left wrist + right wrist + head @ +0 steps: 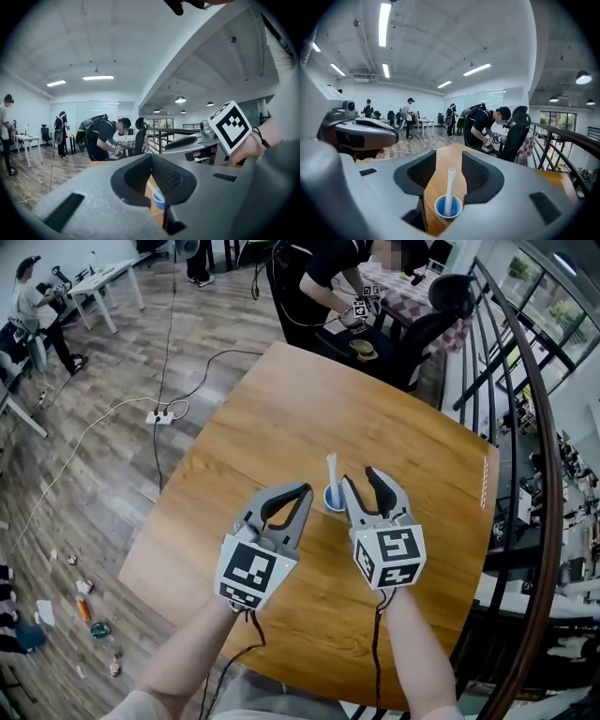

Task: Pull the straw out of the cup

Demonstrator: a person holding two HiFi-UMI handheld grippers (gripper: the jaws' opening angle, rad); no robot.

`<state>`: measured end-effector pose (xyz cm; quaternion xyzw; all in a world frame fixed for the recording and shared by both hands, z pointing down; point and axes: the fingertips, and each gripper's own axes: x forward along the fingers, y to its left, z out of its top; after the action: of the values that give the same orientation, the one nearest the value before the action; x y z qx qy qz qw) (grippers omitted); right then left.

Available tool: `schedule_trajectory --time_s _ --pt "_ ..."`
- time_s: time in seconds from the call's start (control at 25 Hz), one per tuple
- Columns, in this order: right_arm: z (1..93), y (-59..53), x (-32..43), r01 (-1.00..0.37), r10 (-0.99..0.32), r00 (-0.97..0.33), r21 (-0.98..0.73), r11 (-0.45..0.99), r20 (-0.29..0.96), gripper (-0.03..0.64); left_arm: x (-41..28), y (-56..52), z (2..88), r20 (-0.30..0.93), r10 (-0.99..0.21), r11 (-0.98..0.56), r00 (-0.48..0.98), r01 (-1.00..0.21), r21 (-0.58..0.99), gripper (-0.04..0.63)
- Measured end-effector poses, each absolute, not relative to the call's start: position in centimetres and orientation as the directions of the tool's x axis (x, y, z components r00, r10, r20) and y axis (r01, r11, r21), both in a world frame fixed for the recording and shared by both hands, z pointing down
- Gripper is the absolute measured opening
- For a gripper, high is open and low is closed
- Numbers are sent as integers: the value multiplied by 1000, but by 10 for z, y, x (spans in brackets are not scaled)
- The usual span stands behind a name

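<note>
Though no lettering can be read, the head view shows black-and-white square markers on both grippers' cubes. On the wooden tabletop (281,409) stand one blue cup (334,498) and, upright in it, one white straw (331,470). Two grippers hang over the near half. The left gripper (295,491) is just left of the cup. The right gripper (360,478) is just right of it, with one finger beside the rim.

From the left gripper view, the fingers (173,178) meet at their tips and grip nothing. Through the wedge below the tips, a bit of the cup and straw shows beyond them. The right gripper's marker cube shows at the right.

From the right gripper view, the fingers (480,171) stand well apart, with bare tabletop between them. The cup shows low in that gap, and the straw rises in line between the pads, touching neither. One person in black bends over a farther table.
</note>
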<state>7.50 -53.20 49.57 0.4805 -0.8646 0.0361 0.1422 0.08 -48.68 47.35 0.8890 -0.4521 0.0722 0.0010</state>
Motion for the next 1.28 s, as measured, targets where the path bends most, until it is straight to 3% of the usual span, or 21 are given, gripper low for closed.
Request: schedule_trajectory --time_s 0.36,0.72,0.84,1.16,1.28 --pt "597 -569 63 -830 -759 -494 31 557 424 161 -4 -510 551 174 -784 -599 596 -800 40 14" --pt "647 -584 58 -802 -698 -445 97 589 562 160 4 -515 596 273 -759 -606 590 -795 31 15" --pt "656 -583 57 -802 -690 -428 107 588 583 161 8 -511 611 321 -754 -611 572 -791 -26 14" --pt "669 -584 58 -829 -679 -415 56 557 606 157 3 -502 624 349 -744 -606 570 -795 6 14" --pt "671 -584 55 -822 -676 -408 75 564 613 112 0 -500 625 346 -748 -601 567 -799 10 14"
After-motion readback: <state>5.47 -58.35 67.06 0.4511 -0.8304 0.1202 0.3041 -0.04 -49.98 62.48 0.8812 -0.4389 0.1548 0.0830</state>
